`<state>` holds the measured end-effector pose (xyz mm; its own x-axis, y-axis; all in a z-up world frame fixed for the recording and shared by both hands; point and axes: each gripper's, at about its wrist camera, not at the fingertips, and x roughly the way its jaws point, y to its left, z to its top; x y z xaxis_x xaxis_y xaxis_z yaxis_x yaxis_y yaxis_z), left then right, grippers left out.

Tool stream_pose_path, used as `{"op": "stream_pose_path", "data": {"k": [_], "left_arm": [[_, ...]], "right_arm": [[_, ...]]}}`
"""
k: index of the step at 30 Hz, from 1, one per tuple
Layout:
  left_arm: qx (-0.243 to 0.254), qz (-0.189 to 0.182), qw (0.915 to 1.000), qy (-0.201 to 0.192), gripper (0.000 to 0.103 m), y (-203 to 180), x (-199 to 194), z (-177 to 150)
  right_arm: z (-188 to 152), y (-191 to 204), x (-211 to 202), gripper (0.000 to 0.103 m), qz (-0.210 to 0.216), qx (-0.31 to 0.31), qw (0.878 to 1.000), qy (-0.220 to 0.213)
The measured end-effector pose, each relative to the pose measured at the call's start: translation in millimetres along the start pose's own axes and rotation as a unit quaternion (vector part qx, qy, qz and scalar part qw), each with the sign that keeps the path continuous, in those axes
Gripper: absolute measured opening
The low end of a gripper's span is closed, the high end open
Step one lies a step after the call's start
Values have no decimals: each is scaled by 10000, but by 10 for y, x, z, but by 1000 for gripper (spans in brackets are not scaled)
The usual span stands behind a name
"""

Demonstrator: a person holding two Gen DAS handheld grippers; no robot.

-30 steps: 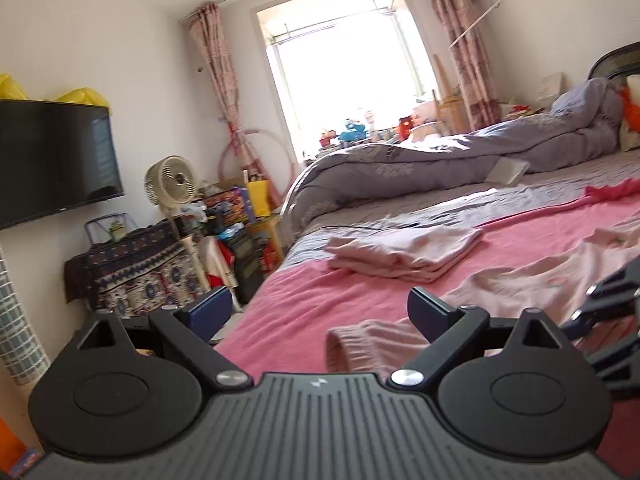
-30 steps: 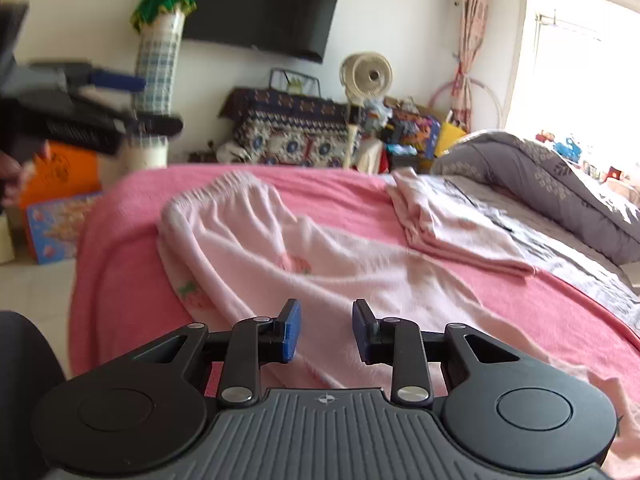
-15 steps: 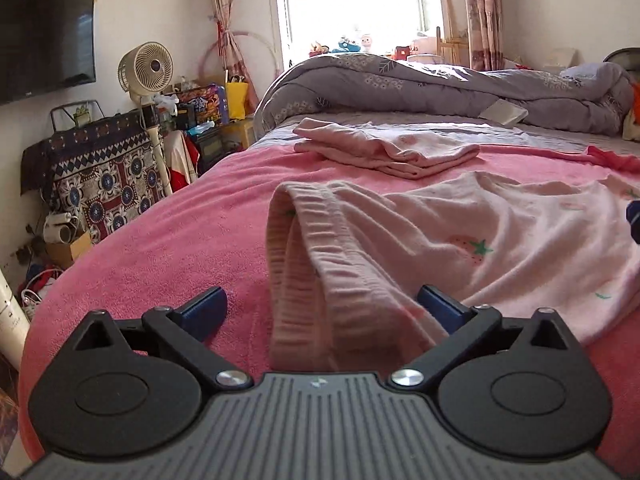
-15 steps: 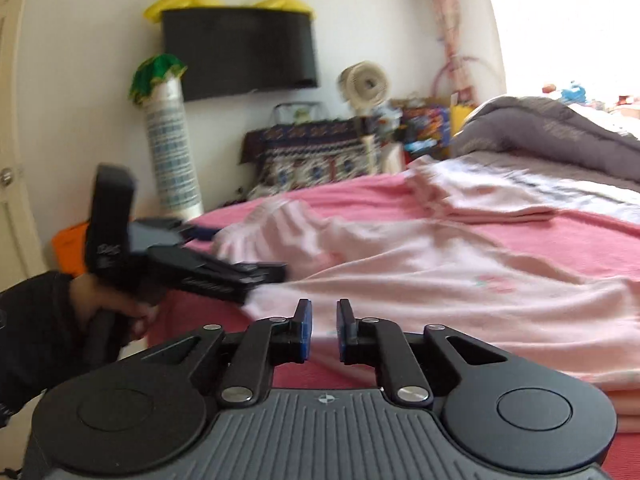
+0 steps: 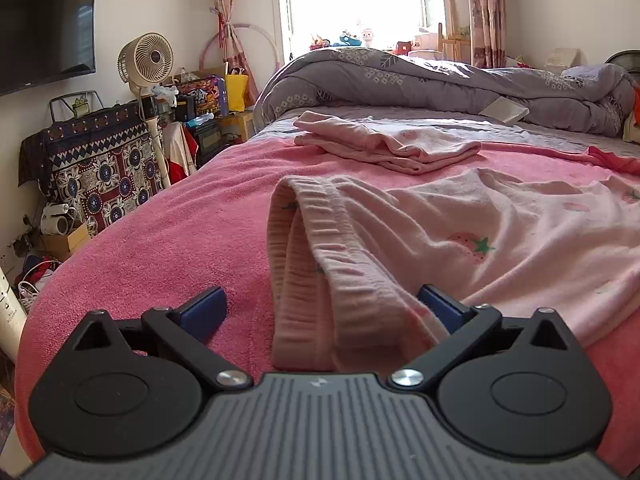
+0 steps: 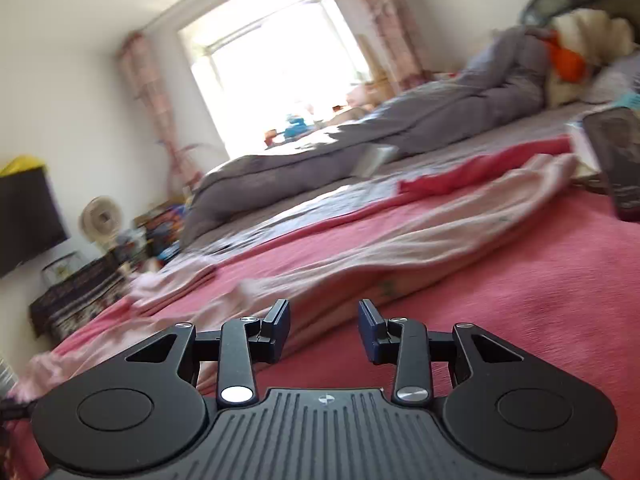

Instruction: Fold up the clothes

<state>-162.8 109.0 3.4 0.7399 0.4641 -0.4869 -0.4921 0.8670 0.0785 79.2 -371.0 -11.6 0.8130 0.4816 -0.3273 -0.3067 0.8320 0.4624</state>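
Note:
Pale pink trousers with a strawberry print (image 5: 480,236) lie spread on the pink blanket (image 5: 180,240). Their ribbed waistband (image 5: 304,272) runs between the wide-apart blue pads of my left gripper (image 5: 322,308), which is open; the pads do not press on it. In the tilted, blurred right wrist view the trousers (image 6: 400,232) stretch across the bed. My right gripper (image 6: 324,322) hovers low by their near edge, jaws opening, nothing gripped between them. A folded pink garment (image 5: 384,144) rests further up the bed.
A rolled grey duvet (image 5: 440,80) fills the far side of the bed. A dark flat object (image 6: 616,160) lies at the right on the blanket. A fan (image 5: 146,56), a patterned cloth-covered stand (image 5: 96,160) and a wall TV (image 5: 44,28) are left of the bed.
My left gripper dropped to the waistband, which now lies between its pads. My right gripper swung along the bed, rolled, and its jaws widened; the left gripper left its view.

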Motion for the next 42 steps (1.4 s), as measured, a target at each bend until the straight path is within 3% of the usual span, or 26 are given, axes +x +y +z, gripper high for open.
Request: {"op": "stream_pose_path", "data": {"k": [2,4,8,9,11,12,13,14,15,17,21,23,25,27,30,32,33,34,36,38,39,40,42], "left_arm": [[-10,20,10000,21,103,-6,6,10],[-15,63,10000,34,103,-20,14,16],[-68,129,9999,49,103,-42,45,35],[-81,139,9999,51,103,-44,50,38],[-118,151,9998,54,103,-47,65,42],[-138,155,9998,55,103,-49,73,44],[-160,157,9997,55,103,-50,82,46],[-191,155,9997,56,103,-47,91,48],[-209,158,9996,55,103,-47,98,51],[-220,174,9996,49,103,-55,109,54],[-280,182,9994,36,103,-55,124,57],[-288,193,9994,32,103,-51,125,51],[-294,197,9994,31,103,-52,126,51],[-296,196,9994,29,103,-51,127,50],[-304,194,9993,27,103,-60,128,49],[-311,192,9993,23,103,-66,127,49],[-315,189,9993,22,103,-68,127,50],[-320,189,9993,20,103,-68,128,51],[-329,184,9993,18,103,-68,130,52],[-347,181,9992,15,103,-66,133,52],[-351,184,9992,13,103,-68,135,53],[-355,188,9992,11,103,-70,138,55],[-353,217,9991,2,103,-78,143,59]], "right_arm": [[188,-365,84,39,-689,438,9966,-79],[317,-577,159,39,-1109,533,9922,-195],[516,-881,502,39,-1191,1210,9852,-221],[562,-938,608,42,-1180,1395,9829,-240],[670,-1000,813,57,-1391,1543,9777,-310],[724,-996,925,57,-1575,1546,9749,-294],[762,-979,1026,51,-1707,1525,9730,-293],[787,-957,1123,30,-1782,1491,9723,-242],[799,-918,1209,17,-1943,1424,9704,-143],[781,-797,1255,11,-2115,1160,9703,-184],[739,-384,1131,9,-1616,160,9851,-560],[701,-92,1077,9,-1112,-500,9908,-578],[579,285,1010,9,-226,-1415,9891,-350],[371,625,961,9,687,-2345,9695,163],[-23,974,873,16,1658,-3519,9159,988],[-180,1031,778,53,1675,-3862,9016,996],[-209,1020,719,59,1624,-3867,9033,899],[-175,964,684,61,1538,-3684,9132,814],[51,693,704,61,1181,-2818,9499,658],[369,252,803,60,434,-1603,9851,439],[511,-19,829,61,-23,-875,9956,334],[615,-246,856,60,-362,-265,9987,259],[771,-659,923,59,-1022,751,9919,106]]}}
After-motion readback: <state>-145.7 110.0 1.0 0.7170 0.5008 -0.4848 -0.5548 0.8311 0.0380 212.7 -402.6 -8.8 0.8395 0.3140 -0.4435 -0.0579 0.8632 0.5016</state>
